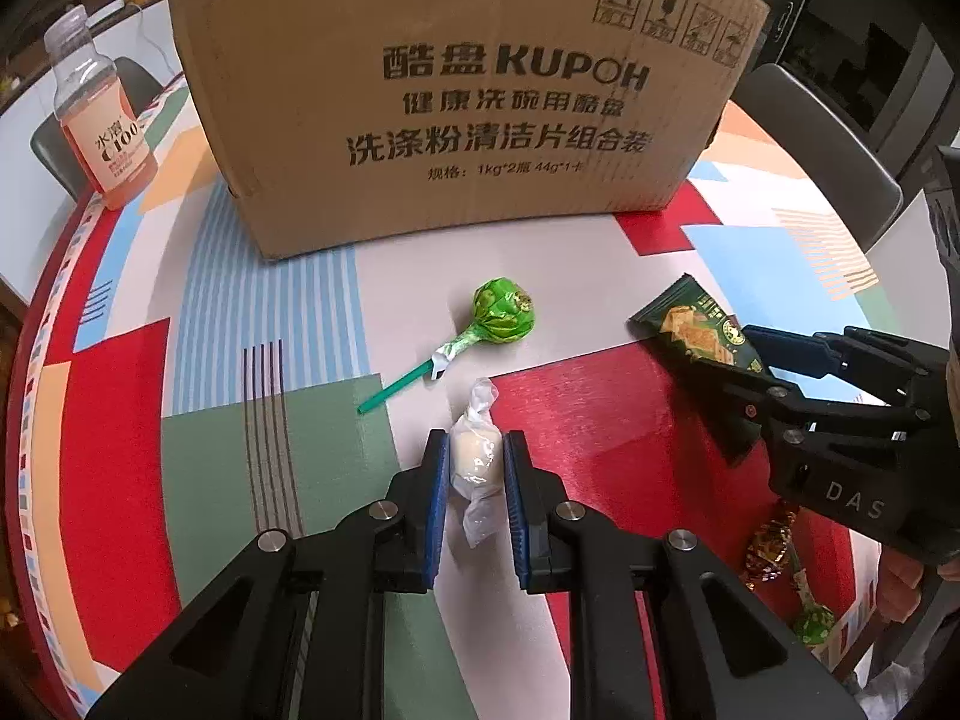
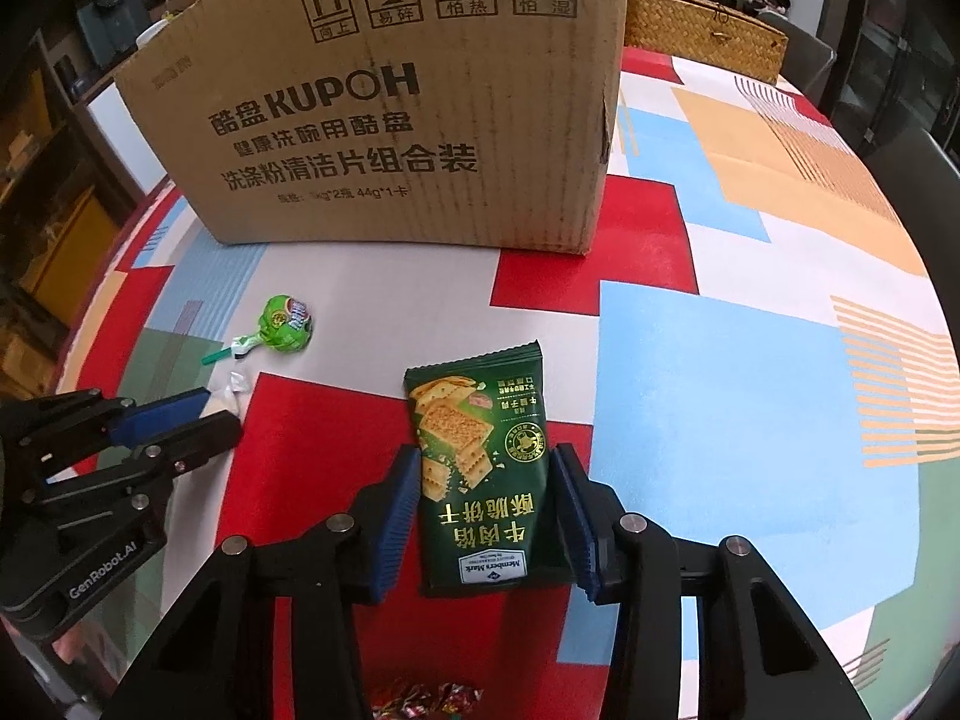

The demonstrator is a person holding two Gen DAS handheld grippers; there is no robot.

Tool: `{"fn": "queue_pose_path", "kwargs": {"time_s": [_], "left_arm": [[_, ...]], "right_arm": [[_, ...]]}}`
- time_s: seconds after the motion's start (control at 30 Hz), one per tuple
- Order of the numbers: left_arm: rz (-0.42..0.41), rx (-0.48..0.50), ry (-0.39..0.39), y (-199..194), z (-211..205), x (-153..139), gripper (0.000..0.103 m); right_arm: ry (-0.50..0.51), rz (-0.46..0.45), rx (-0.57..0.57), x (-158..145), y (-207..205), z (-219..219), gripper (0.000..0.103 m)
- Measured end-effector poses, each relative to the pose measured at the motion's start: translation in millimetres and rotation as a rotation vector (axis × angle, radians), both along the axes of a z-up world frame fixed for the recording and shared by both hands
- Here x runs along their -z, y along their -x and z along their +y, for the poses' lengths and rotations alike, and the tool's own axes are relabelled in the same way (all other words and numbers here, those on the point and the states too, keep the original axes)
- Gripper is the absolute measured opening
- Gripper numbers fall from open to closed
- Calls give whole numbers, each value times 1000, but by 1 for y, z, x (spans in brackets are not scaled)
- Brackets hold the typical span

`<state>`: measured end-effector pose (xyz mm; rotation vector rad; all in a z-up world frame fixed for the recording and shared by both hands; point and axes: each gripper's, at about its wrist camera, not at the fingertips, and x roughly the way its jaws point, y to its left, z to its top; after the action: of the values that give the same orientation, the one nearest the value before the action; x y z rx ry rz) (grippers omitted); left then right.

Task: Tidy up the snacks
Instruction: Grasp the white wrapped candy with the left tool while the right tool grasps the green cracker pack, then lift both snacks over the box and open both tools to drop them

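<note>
A cardboard box (image 1: pixel 456 96) stands at the back of the patterned table; it also shows in the right wrist view (image 2: pixel 396 114). My left gripper (image 1: pixel 477 456) is closed around a white wrapped candy (image 1: pixel 477 456) lying on the table. My right gripper (image 2: pixel 486 498) straddles a dark green cracker packet (image 2: pixel 480 468), pads touching its edges; the packet also shows in the left wrist view (image 1: pixel 696 330). A green lollipop (image 1: pixel 501 312) lies between the box and the candy, and shows in the right wrist view (image 2: pixel 285 324).
A bottle of orange drink (image 1: pixel 99 114) stands at the far left. Foil-wrapped candies (image 1: pixel 768 546) and another green lollipop (image 1: pixel 813 624) lie near the table's front right edge. A woven basket (image 2: pixel 702 30) sits behind the box. Chairs (image 1: pixel 822 138) ring the table.
</note>
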<state>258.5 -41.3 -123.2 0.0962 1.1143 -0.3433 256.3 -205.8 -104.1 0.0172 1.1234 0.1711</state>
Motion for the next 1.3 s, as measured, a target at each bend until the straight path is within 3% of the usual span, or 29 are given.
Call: {"fn": "queue_pose_path", "kwargs": {"time_s": [0.5,1.3], "left_arm": [[-131,0,53,21,3,-51,19],[-413,-13,121,28,14,-156,19]], "right_arm": [[-52,-87,-11,-35,16,7,45],[-140,-354,-15,-129,16,12,45]]}}
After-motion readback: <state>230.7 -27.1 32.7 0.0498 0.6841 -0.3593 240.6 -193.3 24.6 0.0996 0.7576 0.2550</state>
